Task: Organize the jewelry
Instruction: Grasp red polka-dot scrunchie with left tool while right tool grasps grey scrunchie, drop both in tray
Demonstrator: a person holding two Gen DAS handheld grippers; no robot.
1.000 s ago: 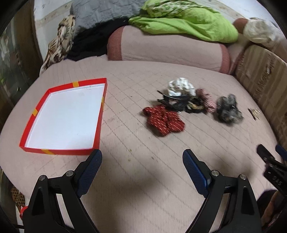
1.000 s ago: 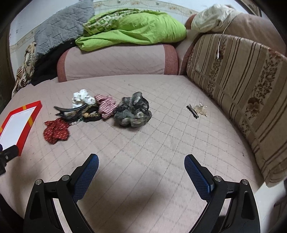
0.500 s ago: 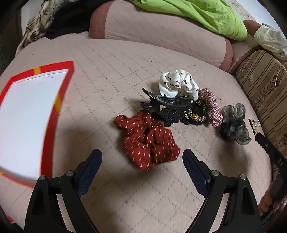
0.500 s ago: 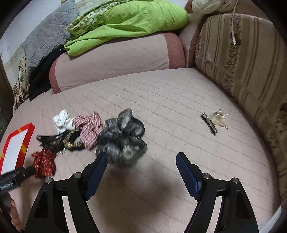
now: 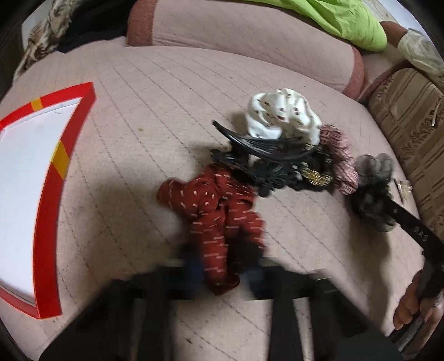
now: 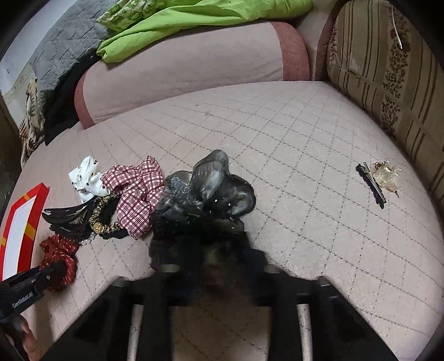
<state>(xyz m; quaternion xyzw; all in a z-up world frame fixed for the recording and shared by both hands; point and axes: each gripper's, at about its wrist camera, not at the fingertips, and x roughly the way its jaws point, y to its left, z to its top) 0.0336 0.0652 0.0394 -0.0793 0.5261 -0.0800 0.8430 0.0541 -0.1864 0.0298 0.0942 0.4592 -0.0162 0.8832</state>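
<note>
My left gripper (image 5: 222,266) is shut on the near end of a red dotted scrunchie (image 5: 213,211) that lies on the pink quilted sofa seat. My right gripper (image 6: 211,266) is shut on a grey-black sheer scrunchie (image 6: 205,191). Between them lies a pile: a white dotted scrunchie (image 5: 280,113), a black claw clip (image 5: 266,147), a leopard-gold hair tie (image 6: 101,219) and a red checked scrunchie (image 6: 136,191). A red-rimmed white box lid (image 5: 47,211) lies at the left. Both grippers' fingers are blurred.
A black hair clip (image 6: 371,184) and a clear gold clip (image 6: 387,176) lie at the right near a striped cushion (image 6: 388,69). A pink bolster (image 6: 194,64) with a green blanket (image 6: 177,22) runs along the back.
Both grippers moved forward and down and closed. The left one took hold of the red scrunchie, the right one the grey-black scrunchie.
</note>
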